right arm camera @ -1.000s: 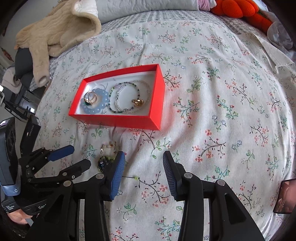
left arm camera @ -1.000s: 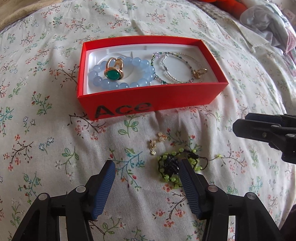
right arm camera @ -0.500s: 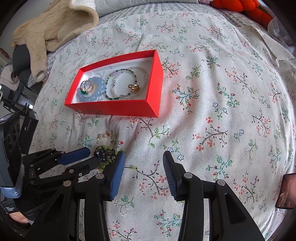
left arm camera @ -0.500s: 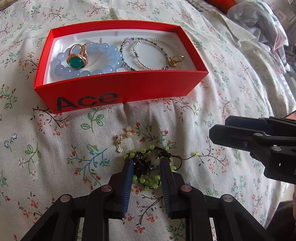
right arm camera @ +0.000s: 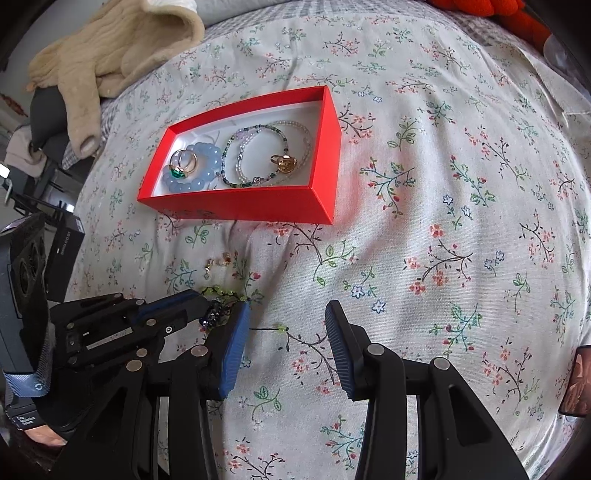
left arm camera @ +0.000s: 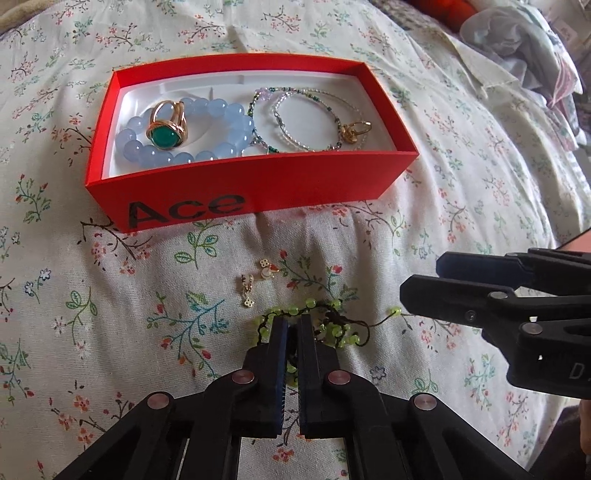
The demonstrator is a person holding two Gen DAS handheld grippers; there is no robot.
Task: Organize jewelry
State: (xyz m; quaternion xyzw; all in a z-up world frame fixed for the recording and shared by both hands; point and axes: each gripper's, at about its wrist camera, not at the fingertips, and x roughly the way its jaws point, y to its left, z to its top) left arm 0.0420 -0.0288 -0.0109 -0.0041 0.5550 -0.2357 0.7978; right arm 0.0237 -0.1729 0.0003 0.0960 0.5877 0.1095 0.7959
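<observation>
A red box marked "Ace" lies on the floral bedspread and holds a blue bead bracelet, a gold ring with a green stone, thin beaded bracelets and a small gold ring. In front of it lie two small gold earrings and a green bead bracelet with black cord. My left gripper is shut on that green bracelet, which rests on the bed. My right gripper is open and empty just right of it; the box lies beyond.
A beige knitted garment lies at the bed's far left. Dark equipment stands beside the bed on the left. Crumpled clothes and an orange plush lie at the far right. A dark object sits at the right edge.
My left gripper moved forward over the green bracelet and closed on it. My right gripper stayed open and shifted slightly closer to the bed.
</observation>
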